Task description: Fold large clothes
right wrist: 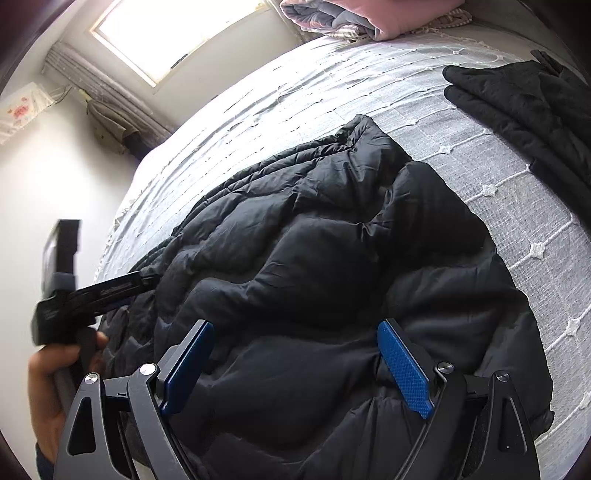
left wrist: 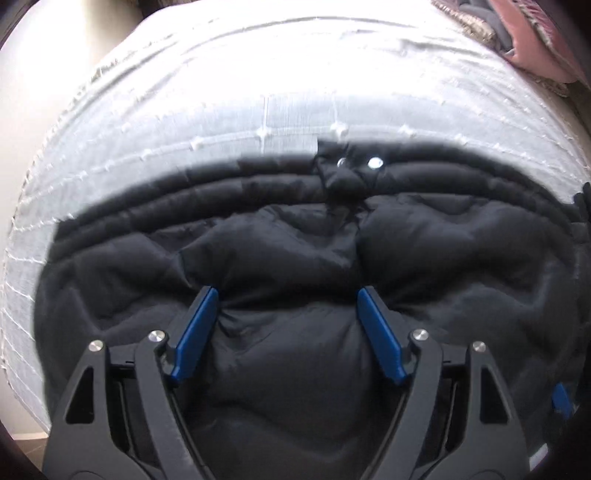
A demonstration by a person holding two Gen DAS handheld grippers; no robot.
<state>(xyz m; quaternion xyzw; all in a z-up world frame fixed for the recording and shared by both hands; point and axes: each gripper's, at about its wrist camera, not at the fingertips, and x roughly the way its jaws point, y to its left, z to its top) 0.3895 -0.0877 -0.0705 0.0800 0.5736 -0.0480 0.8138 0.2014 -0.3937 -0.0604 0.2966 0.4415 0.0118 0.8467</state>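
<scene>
A large black puffer jacket [left wrist: 295,240] lies on a bed with a pale grey-white cover [left wrist: 184,110]. It also shows in the right wrist view [right wrist: 314,258], folded into a thick bundle. My left gripper [left wrist: 288,291] is open, its blue pads [left wrist: 195,332] pressed into the jacket's padding with a bulge of fabric between them. My right gripper [right wrist: 295,325] is open just above the near part of the jacket. The left gripper's body [right wrist: 92,291], held by a hand [right wrist: 48,384], shows in the right wrist view at the jacket's left edge.
A second dark quilted garment [right wrist: 524,110] lies on the bed cover [right wrist: 517,221] at the right. Folded pink and grey bedding [right wrist: 351,18] sits at the far end. A window [right wrist: 173,33] and white wall lie to the left, past the bed's edge.
</scene>
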